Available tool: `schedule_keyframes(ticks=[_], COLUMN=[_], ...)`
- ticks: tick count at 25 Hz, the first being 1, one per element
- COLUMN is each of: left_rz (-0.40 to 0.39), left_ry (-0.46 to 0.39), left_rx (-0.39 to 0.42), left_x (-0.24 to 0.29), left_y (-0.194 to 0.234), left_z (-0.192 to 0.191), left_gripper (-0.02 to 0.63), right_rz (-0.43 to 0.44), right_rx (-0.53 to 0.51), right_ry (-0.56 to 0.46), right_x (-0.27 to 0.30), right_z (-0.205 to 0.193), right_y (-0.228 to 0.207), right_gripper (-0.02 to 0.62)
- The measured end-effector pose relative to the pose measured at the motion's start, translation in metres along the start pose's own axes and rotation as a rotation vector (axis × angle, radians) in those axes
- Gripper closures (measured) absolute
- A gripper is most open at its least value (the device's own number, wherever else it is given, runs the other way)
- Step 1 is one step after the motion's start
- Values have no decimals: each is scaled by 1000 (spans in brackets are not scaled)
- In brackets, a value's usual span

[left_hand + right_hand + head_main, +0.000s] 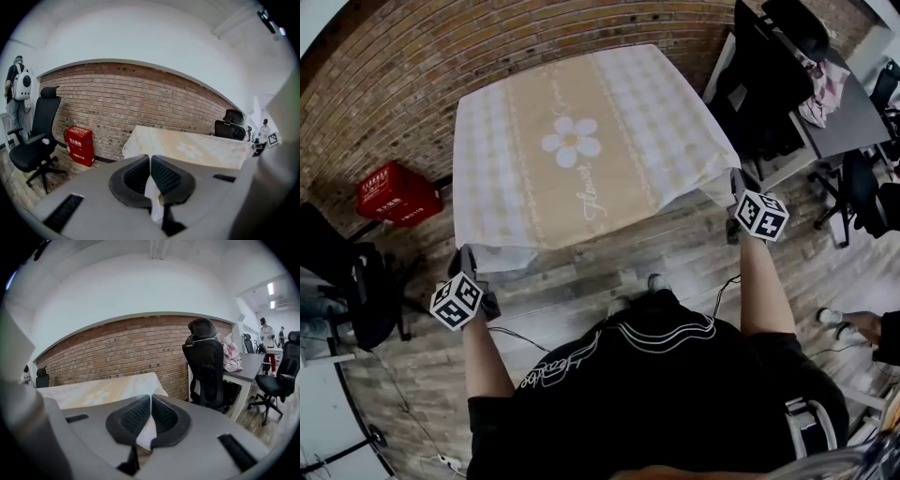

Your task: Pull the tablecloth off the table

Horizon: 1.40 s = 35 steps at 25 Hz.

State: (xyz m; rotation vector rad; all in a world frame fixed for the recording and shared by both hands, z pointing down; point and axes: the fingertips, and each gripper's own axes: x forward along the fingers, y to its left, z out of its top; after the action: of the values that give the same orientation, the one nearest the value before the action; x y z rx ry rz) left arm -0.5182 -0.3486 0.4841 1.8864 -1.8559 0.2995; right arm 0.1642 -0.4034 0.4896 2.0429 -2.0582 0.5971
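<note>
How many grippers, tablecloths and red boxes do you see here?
Hand-held grippers: 2 (left hand-held gripper, right hand-held gripper)
Tablecloth: 1
Red box: 1
Total: 4

The tablecloth (581, 150) hides the table beneath, and lettering on the red crate (397, 194) is unreadably small.

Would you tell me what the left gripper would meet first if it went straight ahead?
Probably the spread part of the tablecloth just ahead, whose corner the left gripper pinches; depth is hard to judge.
</note>
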Motion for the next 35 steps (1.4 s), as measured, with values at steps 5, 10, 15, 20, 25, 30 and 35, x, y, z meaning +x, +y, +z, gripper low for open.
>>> schedule_keyframes(ticks=[5,10,15,20,25,30,35], left_rz=[-31,-31,-30,-21,-12,2,13], left_ry=[-42,-67,-78,-89,-98,-108,-126], left_rx=[-47,-90,-96,-110,-99,-104,-128], left_x=[-16,-33,-49,-71,-89,-113,-132], left_y=[-21,-40,-70,-99,-120,-137,-147], left_z=[18,24,27,22,16,4,-8], left_gripper=[598,598,598,598,598,598,598], right_rz=[47,102,162,188,226,242,266], right_rx=[34,-25,-58,-78,-74,-74,-92], right_ry=[-13,-10,4,18,7,-3,-2], right_x=[-12,-26,-38,-53,-69,-86,-102], right_z=[6,12,15,16,18,13,7], right_y=[9,16,16,1,-6,-17,-24], right_gripper=[597,597,597,597,597,597,597])
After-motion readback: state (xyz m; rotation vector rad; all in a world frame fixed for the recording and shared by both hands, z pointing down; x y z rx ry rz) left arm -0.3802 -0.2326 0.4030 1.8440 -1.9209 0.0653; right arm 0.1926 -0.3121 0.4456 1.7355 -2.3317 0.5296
